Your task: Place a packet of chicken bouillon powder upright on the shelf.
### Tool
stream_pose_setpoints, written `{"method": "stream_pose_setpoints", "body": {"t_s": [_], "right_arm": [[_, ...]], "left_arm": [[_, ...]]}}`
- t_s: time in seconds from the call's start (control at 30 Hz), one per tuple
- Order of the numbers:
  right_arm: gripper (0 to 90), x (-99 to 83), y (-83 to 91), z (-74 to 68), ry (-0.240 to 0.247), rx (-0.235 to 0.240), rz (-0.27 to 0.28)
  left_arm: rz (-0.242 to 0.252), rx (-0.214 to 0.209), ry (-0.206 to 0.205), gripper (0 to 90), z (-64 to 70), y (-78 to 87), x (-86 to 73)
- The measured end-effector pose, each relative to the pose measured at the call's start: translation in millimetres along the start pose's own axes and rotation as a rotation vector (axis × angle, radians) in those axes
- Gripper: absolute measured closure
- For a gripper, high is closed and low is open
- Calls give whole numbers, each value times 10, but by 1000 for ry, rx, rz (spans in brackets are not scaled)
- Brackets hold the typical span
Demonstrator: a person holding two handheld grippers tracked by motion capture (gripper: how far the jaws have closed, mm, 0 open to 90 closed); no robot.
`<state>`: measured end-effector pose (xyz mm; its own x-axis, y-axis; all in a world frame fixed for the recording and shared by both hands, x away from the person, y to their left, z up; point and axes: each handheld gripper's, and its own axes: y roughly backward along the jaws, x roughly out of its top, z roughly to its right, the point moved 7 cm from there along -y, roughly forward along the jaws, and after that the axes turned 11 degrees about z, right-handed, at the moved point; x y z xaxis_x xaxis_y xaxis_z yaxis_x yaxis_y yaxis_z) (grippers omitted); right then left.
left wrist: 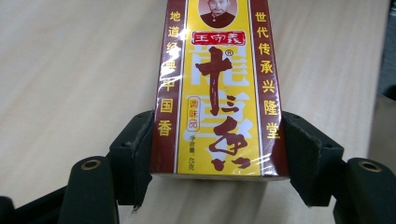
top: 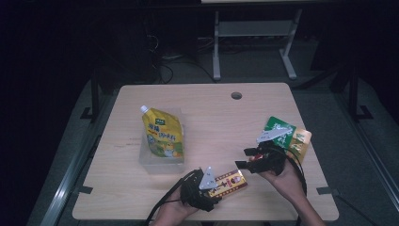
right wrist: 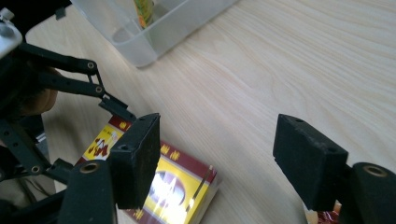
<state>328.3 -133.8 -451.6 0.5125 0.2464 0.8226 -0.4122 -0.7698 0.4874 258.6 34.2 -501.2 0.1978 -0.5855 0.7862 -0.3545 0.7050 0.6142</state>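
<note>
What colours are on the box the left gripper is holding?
Yellow with dark red side bands, clearest in the left gripper view.

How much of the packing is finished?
Done: the yellow spouted pouch sits in the clear plastic tub. In hand: the left gripper clamps the yellow-and-maroon box on the table. Left: the green packet and gold packet beside the open right gripper.

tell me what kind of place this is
Probably a lab or workshop set up for recording, not a kitchen: a bare light-wood table with a cable hole, a dark room with cables on the floor, and a metal desk frame behind.
</note>
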Motion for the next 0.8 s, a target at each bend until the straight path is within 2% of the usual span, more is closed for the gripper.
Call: {"method": "stream_pose_setpoints", "body": {"t_s": [0.13,0.27,0.43,0.6,0.67,0.8], "right_arm": [[295,-11,0,21,-28,5,-2],[279,24,25,50,-47,1,38],[267,49,27,82,-98,13,58],[266,76,13,127,-183,59,101],[276,86,-1,141,-226,90,121],[301,91,-52,145,-284,137,124]], "left_arm": [[39,59,16,322,-101,81,94],[85,123,29,321,-213,159,217],[118,155,38,322,-294,196,339],[162,214,55,322,-364,230,453],[163,231,52,321,-379,230,466],[181,258,61,322,-387,210,497]]}}
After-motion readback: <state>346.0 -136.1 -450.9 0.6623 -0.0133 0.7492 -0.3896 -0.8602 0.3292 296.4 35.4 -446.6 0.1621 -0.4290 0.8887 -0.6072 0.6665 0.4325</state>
